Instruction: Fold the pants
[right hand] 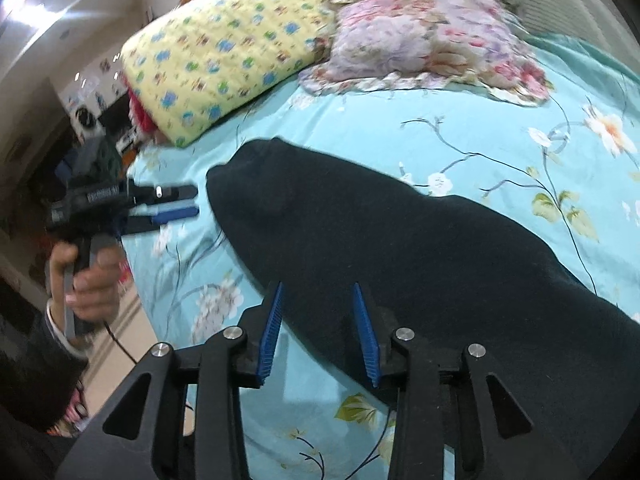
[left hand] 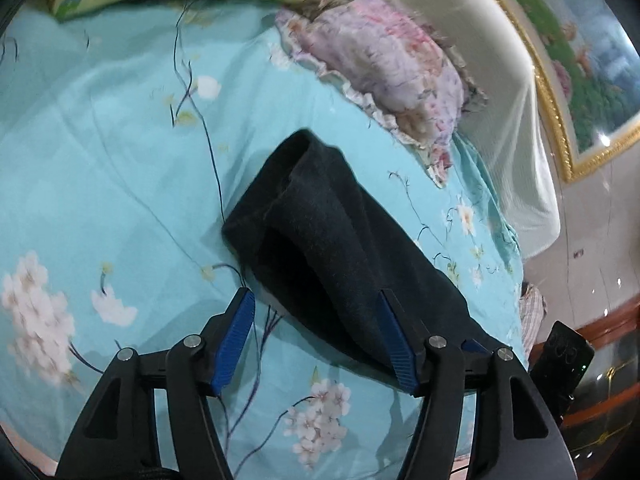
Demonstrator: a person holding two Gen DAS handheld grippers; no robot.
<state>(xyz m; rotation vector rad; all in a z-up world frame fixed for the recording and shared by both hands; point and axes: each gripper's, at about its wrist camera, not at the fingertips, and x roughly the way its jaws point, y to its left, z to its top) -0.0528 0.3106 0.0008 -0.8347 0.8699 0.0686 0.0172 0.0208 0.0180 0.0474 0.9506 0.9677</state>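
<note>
The black pants (left hand: 320, 220) lie folded into a long band on the teal flowered bed sheet (left hand: 100, 160). My left gripper (left hand: 315, 294) hovers over their near edge with its blue pads (left hand: 236, 336) wide apart and not pressing the cloth. In the right wrist view the pants (right hand: 400, 240) stretch from the middle to the lower right. The right gripper (right hand: 317, 287) stands open above their near edge, with cloth under the gap but not pinched. At the left, a hand (right hand: 92, 280) holds the left gripper (right hand: 194, 201) just off the pants' end.
A yellow patterned pillow (right hand: 224, 52) and a pink flowered pillow (right hand: 432, 36) lie at the head of the bed. The sheet (right hand: 480, 136) drops off at the left towards the floor. A gold-framed picture (left hand: 580, 60) hangs on the wall. A dark device (left hand: 568, 356) shows at the right edge.
</note>
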